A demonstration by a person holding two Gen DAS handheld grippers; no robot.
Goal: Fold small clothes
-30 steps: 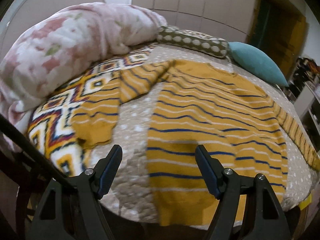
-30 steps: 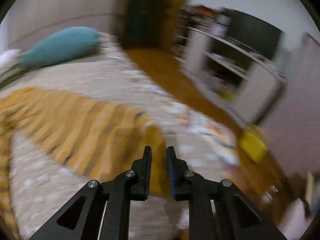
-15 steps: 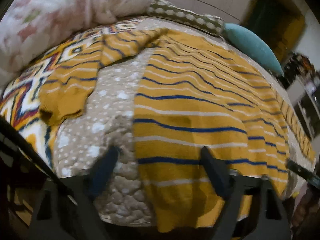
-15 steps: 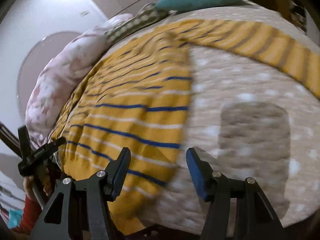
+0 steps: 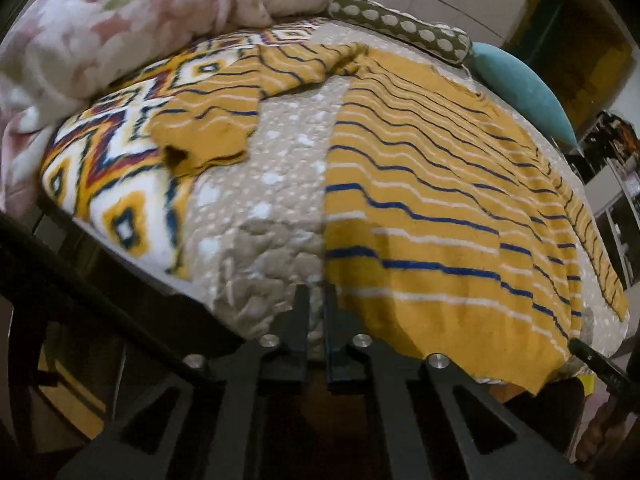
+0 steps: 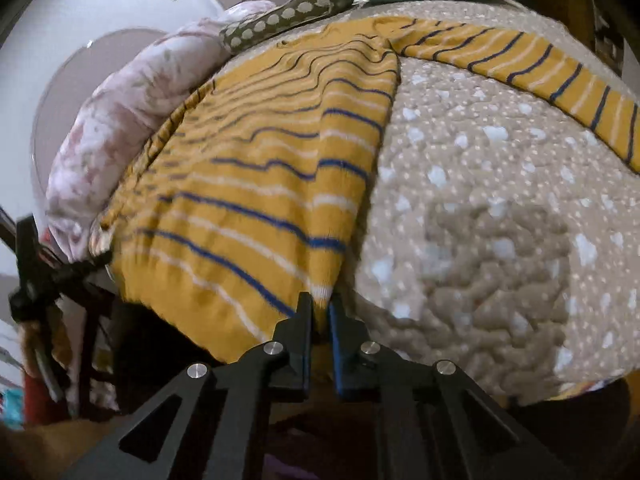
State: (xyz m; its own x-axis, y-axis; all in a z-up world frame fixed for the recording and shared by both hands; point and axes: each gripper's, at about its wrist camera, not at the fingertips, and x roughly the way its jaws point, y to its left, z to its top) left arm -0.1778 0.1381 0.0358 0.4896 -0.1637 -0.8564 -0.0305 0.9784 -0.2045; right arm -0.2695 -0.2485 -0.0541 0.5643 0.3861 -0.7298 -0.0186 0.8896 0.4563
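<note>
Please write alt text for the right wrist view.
The right tool is shut on the bottom corner of a yellow striped sweater spread flat on a dotted beige bedspread, with pillows behind.

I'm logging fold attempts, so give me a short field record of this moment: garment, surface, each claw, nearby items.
garment: yellow striped sweater, spread flat, sleeves out to both sides
surface: beige dotted quilt
left claw: shut at the sweater's lower left hem corner
right claw: shut on the lower right hem corner
nearby: teal pillow, dotted bolster, floral duvet, patterned blanket
</note>
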